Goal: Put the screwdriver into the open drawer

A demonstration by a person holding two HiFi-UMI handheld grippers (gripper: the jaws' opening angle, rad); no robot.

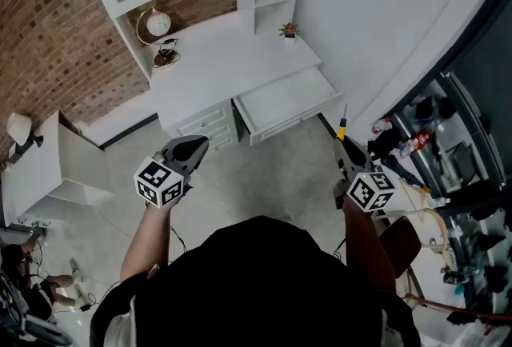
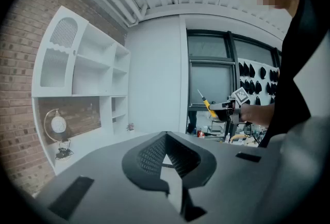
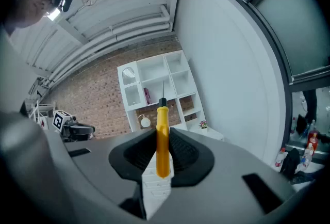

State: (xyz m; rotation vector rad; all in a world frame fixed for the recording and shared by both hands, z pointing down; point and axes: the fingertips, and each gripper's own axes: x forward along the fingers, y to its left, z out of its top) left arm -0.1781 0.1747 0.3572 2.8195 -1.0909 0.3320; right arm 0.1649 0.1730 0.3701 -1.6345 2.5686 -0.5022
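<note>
Right gripper view: one screwdriver (image 3: 162, 140) between closed jaws; one drawer (image 1: 284, 101) open.

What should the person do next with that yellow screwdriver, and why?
Probably carry the right claw forward and left, over the open drawer. The screwdriver is gripped in it, but hangs off the drawer's right end, not over it.

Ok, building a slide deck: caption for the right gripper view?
Right gripper shut on a yellow screwdriver, tip toward the white shelves.
</note>
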